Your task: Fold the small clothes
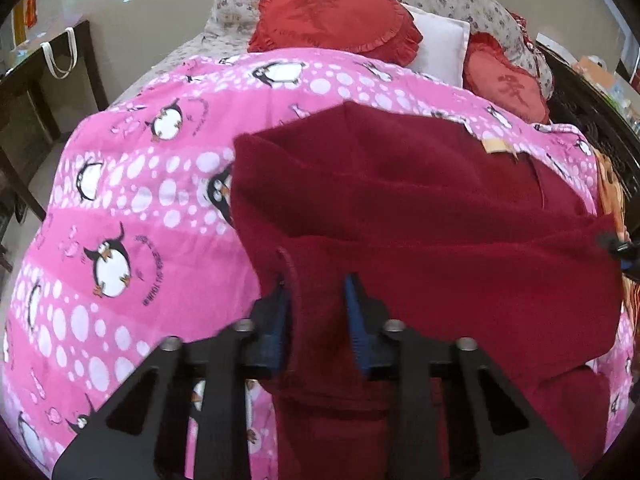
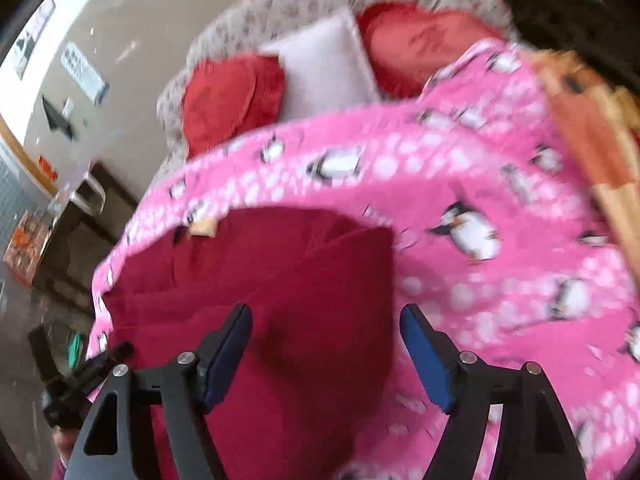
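Observation:
A dark red fleece garment [image 1: 420, 216] lies on the pink penguin blanket [image 1: 140, 208], with a tan label near its far edge. My left gripper [image 1: 316, 288] is shut on a bunched fold of the garment's near edge and holds it raised. In the right wrist view the garment [image 2: 280, 280] lies under and ahead of my right gripper [image 2: 326, 320], which is open and empty above the cloth's right edge. The right wrist view is blurred by motion. The left gripper shows at its lower left [image 2: 80, 376].
Red heart cushions [image 1: 332, 16] and a white pillow [image 1: 440, 44] lie at the head of the bed. An orange patterned cloth [image 2: 592, 128] lies at the blanket's right side. A dark wooden desk [image 1: 36, 92] stands to the left of the bed.

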The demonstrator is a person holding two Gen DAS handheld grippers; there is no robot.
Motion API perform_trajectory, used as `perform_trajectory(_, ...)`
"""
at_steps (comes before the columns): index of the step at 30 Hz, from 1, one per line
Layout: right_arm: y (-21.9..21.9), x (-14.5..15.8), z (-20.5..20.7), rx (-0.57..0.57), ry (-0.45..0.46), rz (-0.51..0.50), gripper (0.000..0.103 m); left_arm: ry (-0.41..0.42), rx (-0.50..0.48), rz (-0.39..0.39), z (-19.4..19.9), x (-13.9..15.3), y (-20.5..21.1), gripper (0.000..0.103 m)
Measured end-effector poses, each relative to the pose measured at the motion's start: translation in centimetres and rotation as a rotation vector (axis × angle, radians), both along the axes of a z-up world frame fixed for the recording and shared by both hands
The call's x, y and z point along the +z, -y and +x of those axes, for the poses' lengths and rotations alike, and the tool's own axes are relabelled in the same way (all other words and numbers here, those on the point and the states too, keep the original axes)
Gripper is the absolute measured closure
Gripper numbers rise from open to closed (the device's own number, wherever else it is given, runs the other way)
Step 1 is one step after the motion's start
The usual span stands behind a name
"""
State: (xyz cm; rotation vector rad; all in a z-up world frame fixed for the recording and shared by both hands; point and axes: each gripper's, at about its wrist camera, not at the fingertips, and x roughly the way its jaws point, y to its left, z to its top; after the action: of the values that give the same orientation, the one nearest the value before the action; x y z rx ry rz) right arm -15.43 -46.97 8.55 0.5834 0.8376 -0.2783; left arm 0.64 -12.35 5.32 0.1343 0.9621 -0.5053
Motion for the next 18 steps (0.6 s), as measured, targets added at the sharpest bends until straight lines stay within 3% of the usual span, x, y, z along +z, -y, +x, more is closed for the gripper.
perform_trajectory(3, -0.6, 0.5, 0.9, 0.034, 0.007, -0.044, 0.087, 0.01, -0.01, -0.04, 0.4, 1.5, -0.5, 0.09)
perform_trajectory(5, -1.2, 2.4, 0.4, 0.04, 0.05, -0.142, 0.092, 0.048, -0.007, -0.057, 0.5, 2.5, -0.7, 0.09)
perform_trajectory(8, -1.1, 3.5, 0.4, 0.0, 0.076, -0.226, 0.093, 0.075, 0.026, -0.099, 0.9, 3.1, -1.2, 0.09)
perform_trajectory(11, 0.1, 1.5, 1.0, -0.048, 0.02, -0.251, 0.092, 0.01, 0.043, -0.057, 1.7, 1.2, -0.6, 0.09)
perform_trajectory(14, 1.4, -1.6, 1.4, -0.059, -0.055, -0.168, 0.092, -0.011, 0.036, -0.051, 1.2, 0.6, -1.0, 0.09)
perform_trajectory(18, 2.2, 0.3, -1.8, -0.122, 0.009, -0.1, 0.07, -0.004, 0.039, -0.051, 0.4, 1.3, -1.8, 0.089)
